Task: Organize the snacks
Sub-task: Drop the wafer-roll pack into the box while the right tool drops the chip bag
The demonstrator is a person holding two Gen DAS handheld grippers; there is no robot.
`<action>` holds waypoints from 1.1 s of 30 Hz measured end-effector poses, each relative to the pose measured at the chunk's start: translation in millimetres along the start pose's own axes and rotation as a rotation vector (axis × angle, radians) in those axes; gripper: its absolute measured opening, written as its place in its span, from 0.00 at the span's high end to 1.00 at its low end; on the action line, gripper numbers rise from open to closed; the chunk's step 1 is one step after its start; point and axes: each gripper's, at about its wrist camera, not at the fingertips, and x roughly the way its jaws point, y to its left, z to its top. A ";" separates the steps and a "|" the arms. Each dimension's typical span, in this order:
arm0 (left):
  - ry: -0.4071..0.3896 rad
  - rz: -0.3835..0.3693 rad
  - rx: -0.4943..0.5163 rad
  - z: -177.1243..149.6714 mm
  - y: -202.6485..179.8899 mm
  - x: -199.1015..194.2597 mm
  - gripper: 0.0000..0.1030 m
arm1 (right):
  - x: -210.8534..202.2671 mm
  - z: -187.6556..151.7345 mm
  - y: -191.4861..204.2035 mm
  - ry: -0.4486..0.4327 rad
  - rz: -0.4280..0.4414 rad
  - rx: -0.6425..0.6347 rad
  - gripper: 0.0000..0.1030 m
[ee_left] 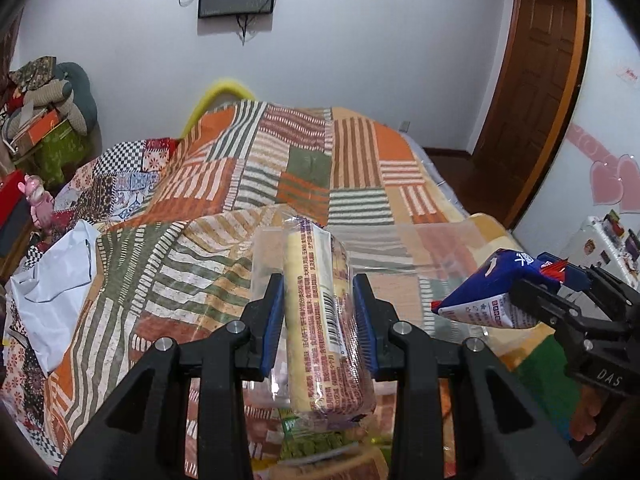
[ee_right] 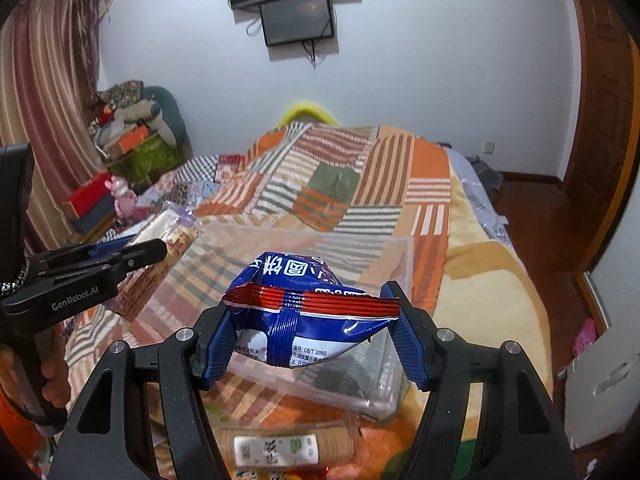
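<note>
My left gripper (ee_left: 319, 312) is shut on a long clear-wrapped pack of yellow biscuits (ee_left: 320, 304), held above the bed; it shows in the right wrist view (ee_right: 160, 256) at the left. My right gripper (ee_right: 316, 332) is shut on a blue snack bag with a red seal (ee_right: 308, 312), held over a clear plastic box (ee_right: 384, 384) on the bedspread. In the left wrist view the blue bag (ee_left: 488, 292) and right gripper (ee_left: 532, 296) are at the right, beside the clear box (ee_left: 448, 240).
A patchwork orange, green and white bedspread (ee_left: 248, 168) covers the bed. More snack packs lie below the grippers: a biscuit roll (ee_right: 288, 446) and a green packet (ee_left: 316, 440). A white bag (ee_left: 52, 276) lies at the left. Boxes and cushions (ee_right: 136, 136) are stacked by the curtain.
</note>
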 end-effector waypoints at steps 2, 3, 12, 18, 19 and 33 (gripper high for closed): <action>0.022 0.010 -0.003 2.8 1.1 12.9 0.67 | 7.3 1.0 -0.9 0.025 -0.005 -0.005 0.37; 0.032 0.014 -0.004 3.6 1.4 17.7 0.67 | 11.9 1.3 -0.7 0.041 -0.006 -0.010 0.37; 0.116 0.042 0.021 0.2 -3.0 52.2 0.67 | 35.0 1.1 4.7 0.123 -0.005 -0.051 0.37; 0.145 0.034 0.004 -5.0 -2.2 60.0 0.65 | 43.0 -1.3 7.5 0.154 -0.016 -0.071 0.32; 0.148 0.036 -0.001 -5.5 -1.0 60.5 0.64 | 44.2 -0.1 9.1 0.156 -0.024 -0.078 0.31; 0.048 0.019 0.013 -8.2 -2.2 -9.8 0.42 | -9.9 9.3 7.8 0.067 -0.022 -0.073 0.20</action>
